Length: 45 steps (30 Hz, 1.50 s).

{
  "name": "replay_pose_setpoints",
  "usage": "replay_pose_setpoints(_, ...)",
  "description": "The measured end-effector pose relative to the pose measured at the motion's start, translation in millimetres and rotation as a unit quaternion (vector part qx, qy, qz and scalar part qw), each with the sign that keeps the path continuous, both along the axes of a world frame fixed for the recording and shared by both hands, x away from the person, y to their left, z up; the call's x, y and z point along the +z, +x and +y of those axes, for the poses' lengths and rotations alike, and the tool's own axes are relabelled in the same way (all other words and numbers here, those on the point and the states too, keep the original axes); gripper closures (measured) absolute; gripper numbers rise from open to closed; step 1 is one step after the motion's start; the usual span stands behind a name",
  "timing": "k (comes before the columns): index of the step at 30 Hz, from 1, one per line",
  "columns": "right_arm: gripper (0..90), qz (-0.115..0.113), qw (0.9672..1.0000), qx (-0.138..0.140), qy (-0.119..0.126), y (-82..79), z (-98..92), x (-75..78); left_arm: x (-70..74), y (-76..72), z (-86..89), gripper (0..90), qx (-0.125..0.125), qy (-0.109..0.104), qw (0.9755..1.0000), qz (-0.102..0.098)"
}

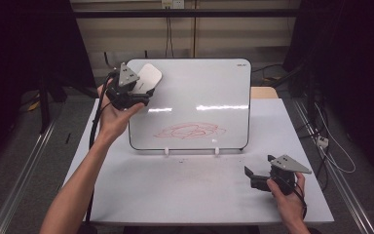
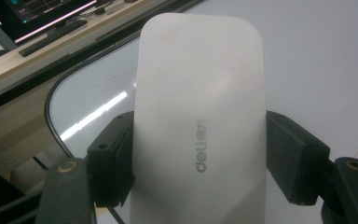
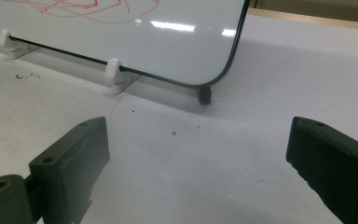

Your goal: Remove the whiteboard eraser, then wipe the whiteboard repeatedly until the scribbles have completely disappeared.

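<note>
A whiteboard (image 1: 199, 87) leans on white clips on the table, with a red scribble (image 1: 190, 130) low on its face. My left gripper (image 1: 143, 92) is shut on a white eraser (image 1: 147, 77), held against the board's upper left corner. In the left gripper view the eraser (image 2: 200, 116) sits clamped between both black jaws, the board (image 2: 317, 60) behind it. My right gripper (image 1: 248, 176) rests low over the table at the front right, open with nothing between its jaws. In the right gripper view (image 3: 196, 158) the board's lower corner (image 3: 205, 46) and the scribble (image 3: 88, 9) lie ahead.
The white table (image 1: 175, 190) stretches in front of the board. White clips (image 3: 116, 77) and a small black foot (image 3: 205, 94) prop the board. A wooden block (image 1: 264, 92) sits behind its right edge. A monitor and keyboard (image 2: 42, 23) stand beyond the board.
</note>
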State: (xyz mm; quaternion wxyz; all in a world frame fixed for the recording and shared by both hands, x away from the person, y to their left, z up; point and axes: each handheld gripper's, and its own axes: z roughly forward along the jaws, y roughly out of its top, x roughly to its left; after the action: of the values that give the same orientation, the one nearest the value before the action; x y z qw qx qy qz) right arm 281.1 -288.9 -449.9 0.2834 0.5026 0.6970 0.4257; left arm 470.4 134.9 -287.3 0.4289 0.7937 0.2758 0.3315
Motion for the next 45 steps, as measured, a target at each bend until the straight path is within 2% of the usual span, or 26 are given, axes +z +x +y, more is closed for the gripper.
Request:
replay_pose_setpoints(9,5.7,-0.002,1.0,0.006,-0.001,-2.3,1.2,0.5,-1.7,-18.7,0.7,30.8,-0.001,-0.001,1.0,-0.008)
replay_pose_setpoints(12,5.7,-0.004,1.0,0.007,-0.001,-2.7,0.2,0.7,-7.9,-22.8,2.8,30.9,0.0,-0.011,0.9999,-0.002)
replay_pose_setpoints(20,5.6,-0.002,1.0,-0.002,0.002,-0.6,-0.3,1.1,-19.6,-28.8,2.8,30.8,-0.007,-0.014,0.9998,0.008)
replay_pose_setpoints(21,5.7,-0.002,1.0,-0.002,0.001,-0.2,0.2,0.9,-21.6,-30.5,2.3,30.8,-0.01,-0.009,0.9999,0.01)
replay_pose_setpoints(28,5.6,0.0,1.0,0.002,-0.001,0.8,1.7,-0.4,-31.2,-34.3,2.1,30.8,-0.013,-0.011,0.9997,0.017)
replay_pose_setpoints(34,5.6,-0.003,1.0,-0.003,-0.001,-3.7,-1.5,0.6,-47.1,-37.7,-9.2,30.9,-0.018,-0.001,0.9995,0.028)
replay_pose_setpoints(40,5.6,-0.001,1.0,-0.005,-0.002,-2.7,0.2,0.3,-55.1,-43.1,-12.4,30.9,-0.025,-0.012,0.9992,0.028)
replay_pose_setpoints(45,5.6,0.0,1.0,-0.004,-0.003,-3.0,2.0,0.5,-59.4,-49.8,-12.0,30.9,-0.03,0.004,0.9992,0.028)
